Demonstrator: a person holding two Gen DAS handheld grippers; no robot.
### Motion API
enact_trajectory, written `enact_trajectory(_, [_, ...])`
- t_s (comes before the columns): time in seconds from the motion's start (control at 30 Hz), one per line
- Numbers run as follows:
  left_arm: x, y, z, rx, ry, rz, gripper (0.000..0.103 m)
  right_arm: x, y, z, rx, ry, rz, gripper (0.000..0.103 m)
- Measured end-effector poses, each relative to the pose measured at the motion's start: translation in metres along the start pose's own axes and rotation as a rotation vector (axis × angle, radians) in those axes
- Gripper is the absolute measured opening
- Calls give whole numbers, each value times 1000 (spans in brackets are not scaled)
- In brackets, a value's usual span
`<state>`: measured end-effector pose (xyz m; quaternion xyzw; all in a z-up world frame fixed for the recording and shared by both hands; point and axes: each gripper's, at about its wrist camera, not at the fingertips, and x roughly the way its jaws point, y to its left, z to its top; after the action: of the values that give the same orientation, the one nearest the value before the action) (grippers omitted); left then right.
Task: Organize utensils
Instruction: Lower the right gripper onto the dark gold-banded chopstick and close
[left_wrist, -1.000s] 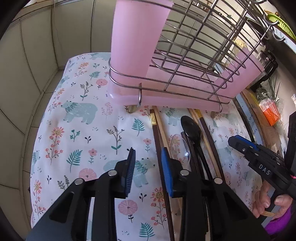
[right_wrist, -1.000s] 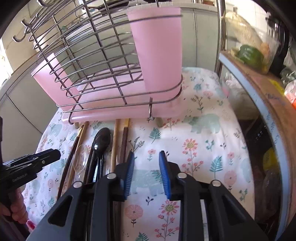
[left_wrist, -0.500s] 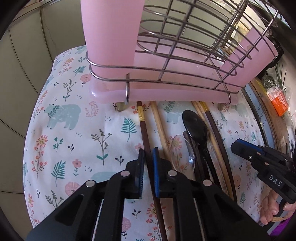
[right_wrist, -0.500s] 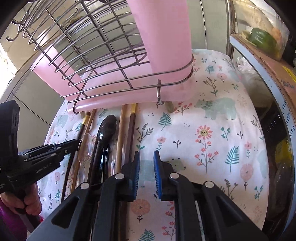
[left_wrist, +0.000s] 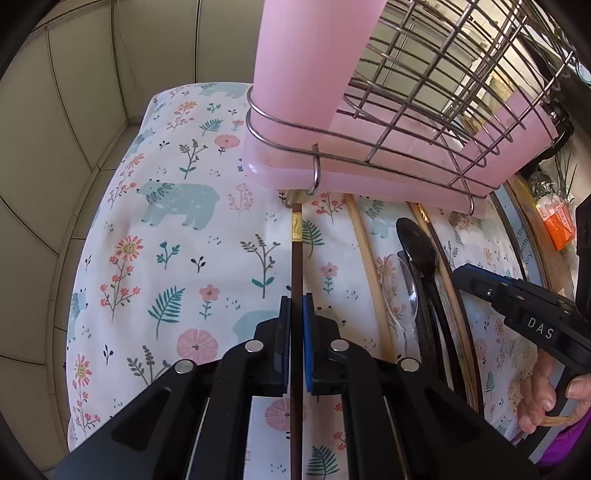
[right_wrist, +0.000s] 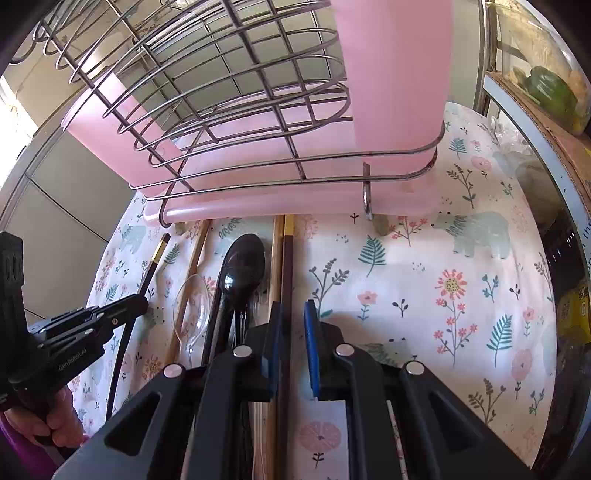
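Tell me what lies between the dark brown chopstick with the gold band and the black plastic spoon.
A pale wooden chopstick and a clear plastic spoon, seen in the left wrist view.

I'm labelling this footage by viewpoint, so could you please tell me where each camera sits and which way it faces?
Left wrist: on the left gripper, angled down at the floral cloth; its pads have just closed on a dark chopstick; the right gripper and a hand show.
Right wrist: on the right gripper, angled down, jaws narrowly apart over a second dark chopstick.
Shared: the pink wire rack and black spoon.
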<state>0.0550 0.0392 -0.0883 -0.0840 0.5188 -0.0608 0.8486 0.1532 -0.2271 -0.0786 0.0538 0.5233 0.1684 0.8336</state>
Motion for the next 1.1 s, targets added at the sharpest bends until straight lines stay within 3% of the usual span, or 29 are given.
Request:
enact_trajectory(0.13, [2,0,-1,5,-3,-4,5,-1,3,2,-5,1,3,12])
enact_trajectory(0.33, [3,1,-1,2,-8,-10,6,1,7,2,-47,-7,-69,12])
enact_trajectory(0.6, [3,1,0,3,-5,-4,6,8,12,0,-46,20,-63,12])
enact_trajectory(0.7, [5,1,1,-11,7,-2,6,17,14,-2,-28,44,-65,12])
enact_trajectory(0.77, [6,1,2,-15,9,4,6,16,11,-3,-2,35,-74,6])
enact_trajectory(0.97, [3,-2,1,-19,14,-4,5,1,-25,-13,146,27,-53,6])
enact_trajectory(1.1, [2,-9,0,-13,42,-16,5,-3,-31,-22,146,64,-43,6])
